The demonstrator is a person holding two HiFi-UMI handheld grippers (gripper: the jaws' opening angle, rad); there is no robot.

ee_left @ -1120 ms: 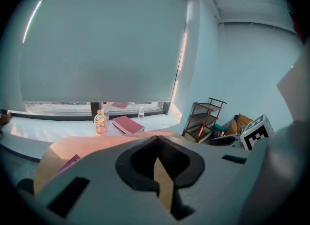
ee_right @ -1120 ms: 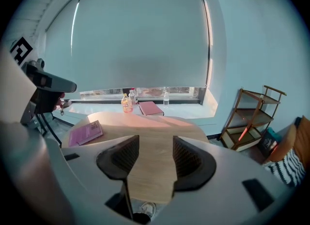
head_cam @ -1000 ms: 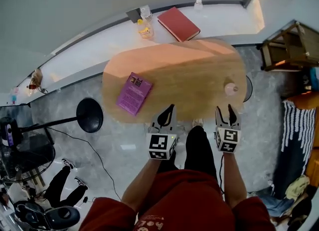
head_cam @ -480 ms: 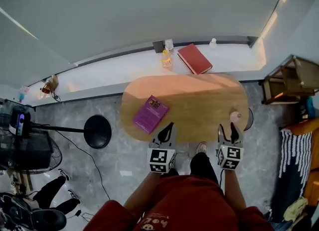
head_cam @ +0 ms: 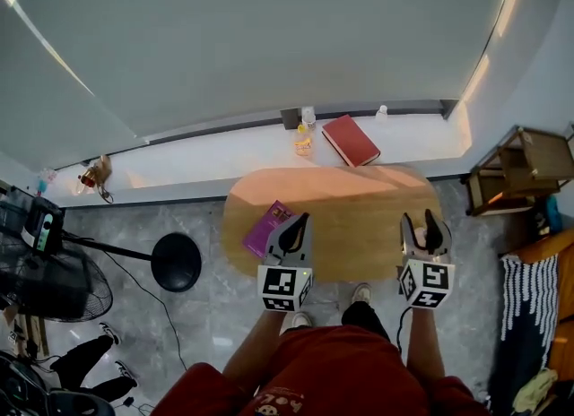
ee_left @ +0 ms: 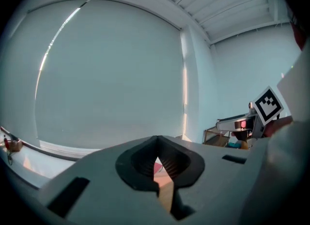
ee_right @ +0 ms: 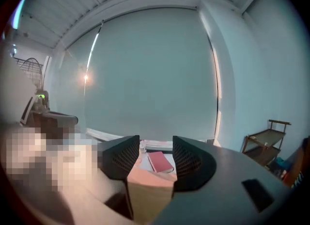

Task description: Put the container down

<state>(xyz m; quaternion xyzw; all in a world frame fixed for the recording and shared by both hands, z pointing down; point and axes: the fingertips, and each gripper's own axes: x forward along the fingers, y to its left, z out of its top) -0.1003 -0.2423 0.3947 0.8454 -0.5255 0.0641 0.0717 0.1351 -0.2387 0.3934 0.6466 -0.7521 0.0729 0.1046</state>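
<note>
While a person in a red top stands at the near edge of an oval wooden table (head_cam: 359,212), both grippers are held above that edge. The left gripper (head_cam: 299,220) has its jaws pressed together on nothing, with only a thin slit between them in the left gripper view (ee_left: 156,157). The right gripper (head_cam: 421,219) has its jaws spread apart and empty; between them its own view shows the tabletop and a red book (ee_right: 160,162) beyond. The container cannot be made out in any view. A purple book (head_cam: 266,228) lies on the table's left end. The red book and a small bottle (head_cam: 303,141) rest on the white ledge (head_cam: 197,159) behind.
</note>
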